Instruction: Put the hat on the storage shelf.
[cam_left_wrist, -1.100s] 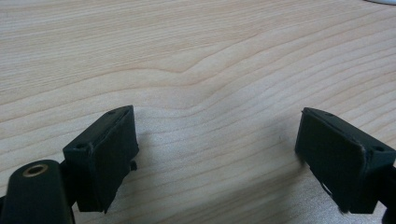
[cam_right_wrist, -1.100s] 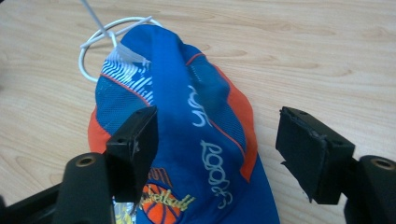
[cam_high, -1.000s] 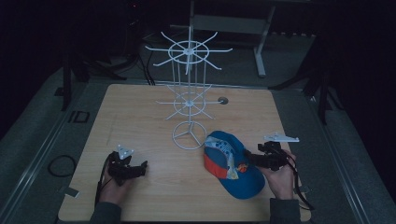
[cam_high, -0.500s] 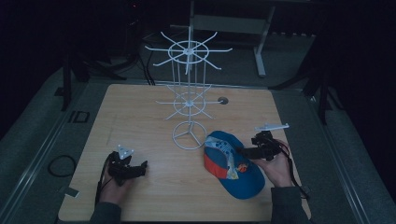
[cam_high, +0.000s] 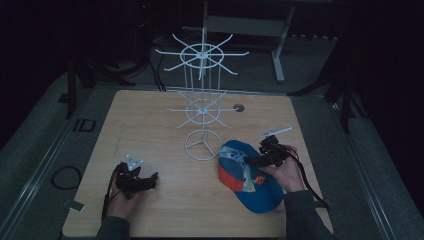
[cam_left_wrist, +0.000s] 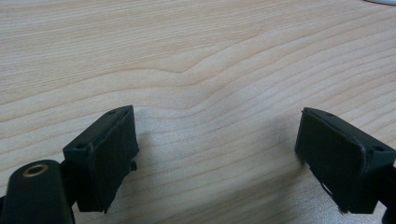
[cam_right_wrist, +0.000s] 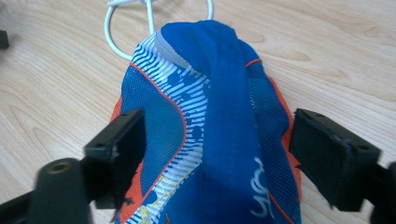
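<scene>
Here the right gripper (cam_right_wrist: 212, 154) straddles the blue cap (cam_right_wrist: 219, 116) near-right on the surface (cam_high: 150, 125) — jaws just closing, not yet pressing. Light, floppy mesh — best pinched at the crown ridge. Left gripper (cam_left_wrist: 215, 154) idles open.

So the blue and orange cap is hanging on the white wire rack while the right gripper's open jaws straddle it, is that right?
Not quite. The cap lies flat on the table beside the foot of the white wire rack, as the high view shows. The right gripper does straddle it with open jaws.
</scene>
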